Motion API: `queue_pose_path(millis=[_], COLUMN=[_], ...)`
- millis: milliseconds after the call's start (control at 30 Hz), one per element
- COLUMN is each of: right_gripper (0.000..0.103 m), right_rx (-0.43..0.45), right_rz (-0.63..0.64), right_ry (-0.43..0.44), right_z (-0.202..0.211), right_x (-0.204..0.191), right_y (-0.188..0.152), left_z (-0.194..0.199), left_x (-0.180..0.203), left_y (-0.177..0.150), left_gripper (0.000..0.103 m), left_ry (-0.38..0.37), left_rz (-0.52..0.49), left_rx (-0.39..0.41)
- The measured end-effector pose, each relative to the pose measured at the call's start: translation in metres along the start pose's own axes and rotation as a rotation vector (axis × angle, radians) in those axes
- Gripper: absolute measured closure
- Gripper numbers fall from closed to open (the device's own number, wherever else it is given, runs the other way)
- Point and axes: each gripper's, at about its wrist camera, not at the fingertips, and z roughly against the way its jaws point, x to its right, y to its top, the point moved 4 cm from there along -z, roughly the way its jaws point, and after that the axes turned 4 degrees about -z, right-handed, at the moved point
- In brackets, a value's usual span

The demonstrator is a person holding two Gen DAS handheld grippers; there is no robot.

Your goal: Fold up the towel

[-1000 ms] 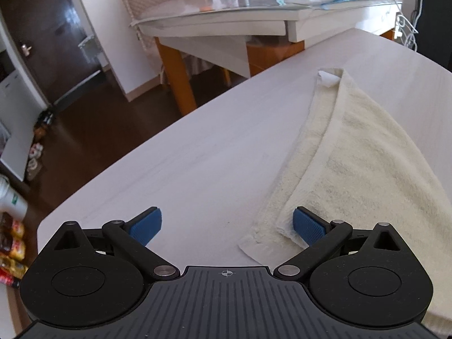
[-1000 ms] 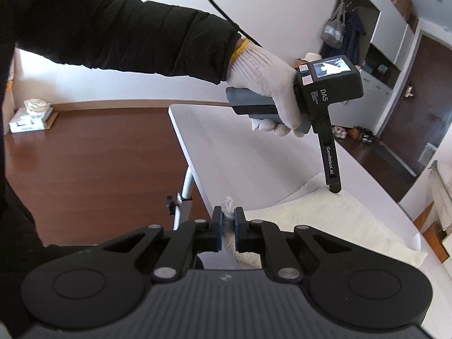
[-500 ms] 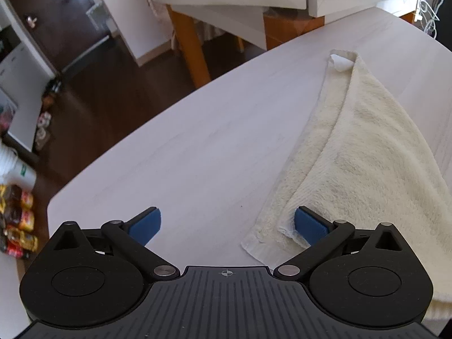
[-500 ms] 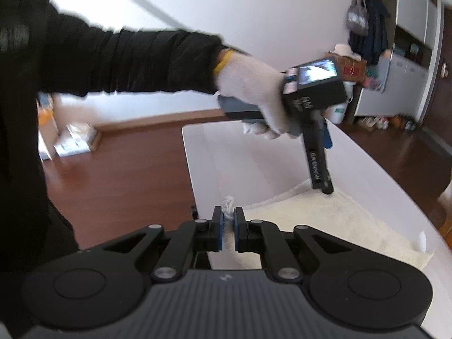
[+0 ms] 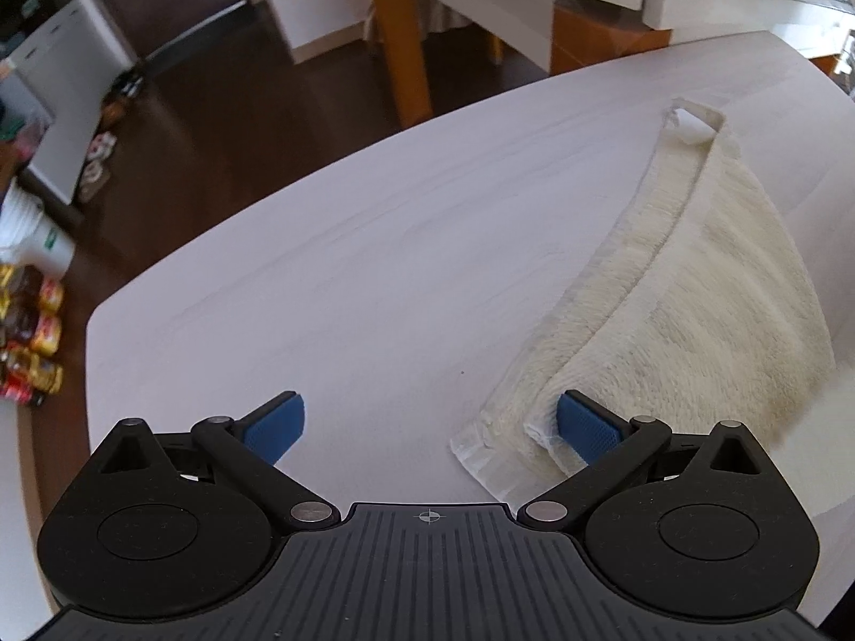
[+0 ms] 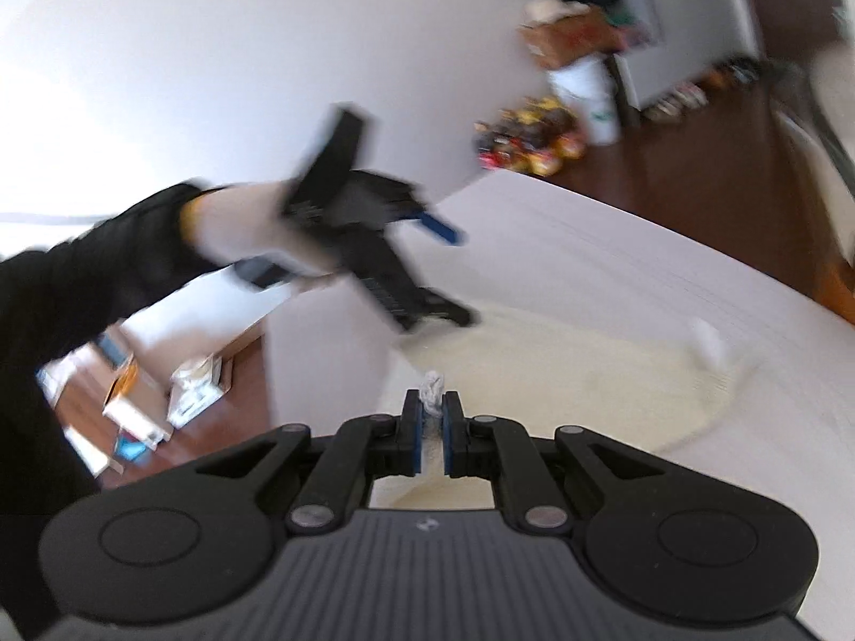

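- While clamped on a cream towel (image 6: 561, 374) corner, right tongs (image 6: 433, 427) risk dragging the fold askew across the desk (image 5: 320, 278).
- Left tongs (image 5: 427, 422), spread wide beside the near corner, could snag one layer only.

One towel (image 5: 689, 288), one table (image 5: 331, 267), two hand-held grippers (left (image 5: 430, 422), right (image 6: 433, 416)).

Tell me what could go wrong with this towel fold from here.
1. The right gripper pinches only a small tuft of the cream terry towel, so it may slip free.
2. The left gripper has its jaws wide open, with only one blue pad over the near corner; closing now could miss the corner.
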Motion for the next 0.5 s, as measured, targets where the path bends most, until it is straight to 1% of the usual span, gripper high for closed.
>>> queue_pose_path(millis=[100, 167, 300, 500], right_gripper=[0.095, 0.095, 0.095, 0.095], right_rx=[-0.008, -0.02, -0.039, -0.009], right_rz=[-0.038, -0.056, -0.092, -0.125], right_ry=[-0.029, -0.065, -0.126, -0.132], right_z=[-0.005, -0.011, -0.02, -0.018], right_x=[0.016, 0.029, 0.049, 0.065], right_y=[0.007, 0.014, 0.028, 0.033], left_z=[0.002, 0.002, 0.002, 0.001], left_x=[0.002, 0.003, 0.001, -0.004], left_y=[-0.001, -0.002, -0.003, -0.006], left_gripper=[0.0, 0.0, 0.0, 0.0], left_ry=[0.026, 0.04, 0.041, 0.017], left_rz=[0.019, 0.027, 0.055, 0.11], left_rx=[-0.002, 0.001, 0.003, 0.008])
